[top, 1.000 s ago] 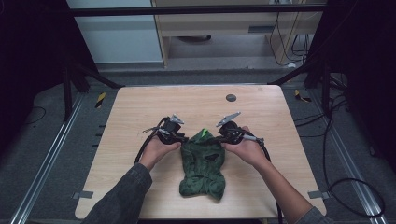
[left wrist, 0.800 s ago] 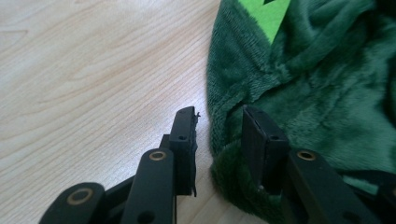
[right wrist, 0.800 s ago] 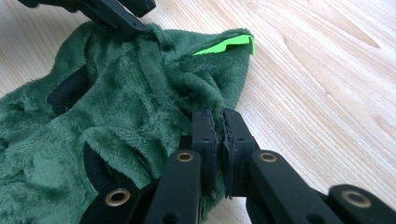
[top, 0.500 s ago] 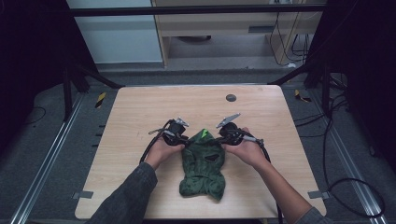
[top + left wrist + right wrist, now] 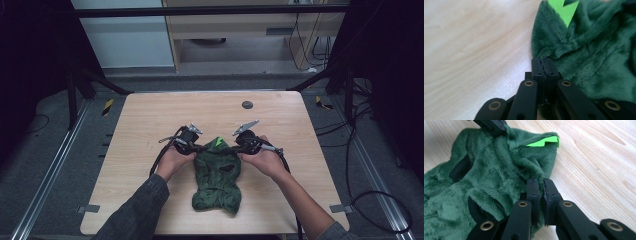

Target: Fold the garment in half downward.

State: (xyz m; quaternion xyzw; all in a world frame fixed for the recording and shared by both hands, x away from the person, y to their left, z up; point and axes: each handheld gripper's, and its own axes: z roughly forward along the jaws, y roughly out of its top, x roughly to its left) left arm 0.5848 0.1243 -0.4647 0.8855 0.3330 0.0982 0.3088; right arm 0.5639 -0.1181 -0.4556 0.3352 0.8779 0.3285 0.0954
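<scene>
A dark green plush garment (image 5: 217,177) with black-edged holes and a bright green felt spike (image 5: 219,143) lies flat near the middle of the wooden table (image 5: 150,115). My left gripper (image 5: 199,148) is at its far left edge; its jaws have just been closing and now pinch the fleece edge (image 5: 545,53). My right gripper (image 5: 235,148) is at the far right edge, shut on a fold of the same fleece (image 5: 535,173). In the right gripper view the left gripper (image 5: 492,126) shows across the garment, beside the green spike (image 5: 541,142).
A small dark round disc (image 5: 247,104) lies on the table toward the far right. The table's near edge is close behind the garment's lower end. Metal rails and cables run along the floor on both sides.
The left hand has shifted slightly right, onto the garment's far left edge, and its jaws have closed on the fleece. The right hand and the garment have kept still.
</scene>
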